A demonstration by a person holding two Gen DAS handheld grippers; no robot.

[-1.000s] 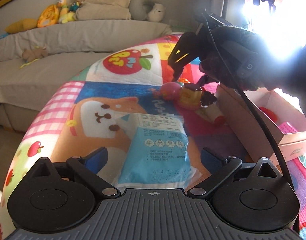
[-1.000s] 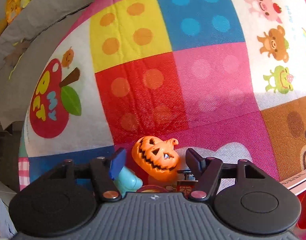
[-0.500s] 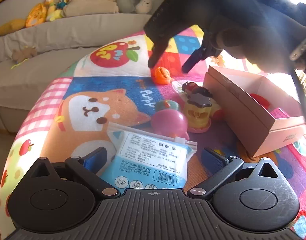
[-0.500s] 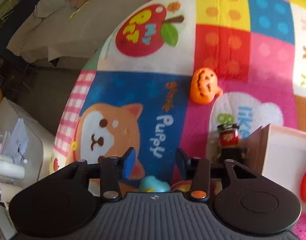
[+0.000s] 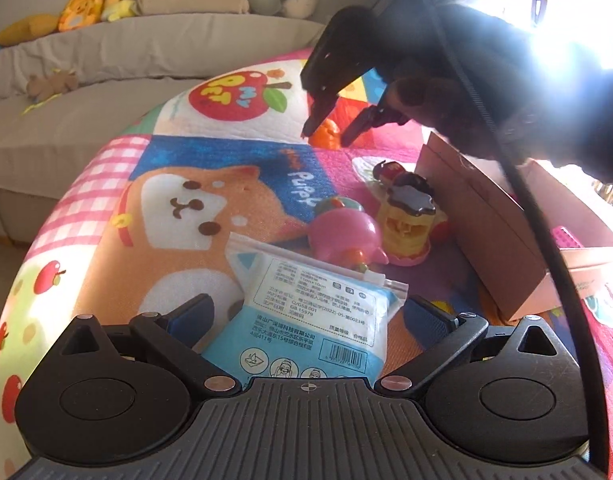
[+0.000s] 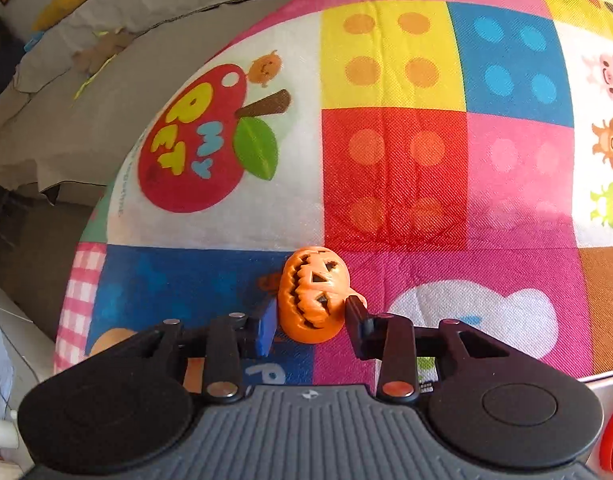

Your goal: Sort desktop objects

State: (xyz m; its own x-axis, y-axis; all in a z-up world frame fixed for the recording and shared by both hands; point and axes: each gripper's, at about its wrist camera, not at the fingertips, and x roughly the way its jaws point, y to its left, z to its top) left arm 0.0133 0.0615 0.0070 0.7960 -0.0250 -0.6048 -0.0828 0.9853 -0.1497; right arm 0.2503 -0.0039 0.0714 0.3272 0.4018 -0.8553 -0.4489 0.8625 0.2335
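The right tool (image 6: 310,320), its jaws just closing, clamps the orange pumpkin (image 6: 312,294) above the mat's (image 6: 394,168) middle; the left tool (image 5: 306,316) stands apart around a wipes packet (image 5: 310,320).

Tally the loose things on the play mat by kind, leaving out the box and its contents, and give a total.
Toys: 5 – orange pumpkin, pink toy, teal toy, yellow cake toy, red figure
Tissue packs: 1 – blue pack
Total: 6
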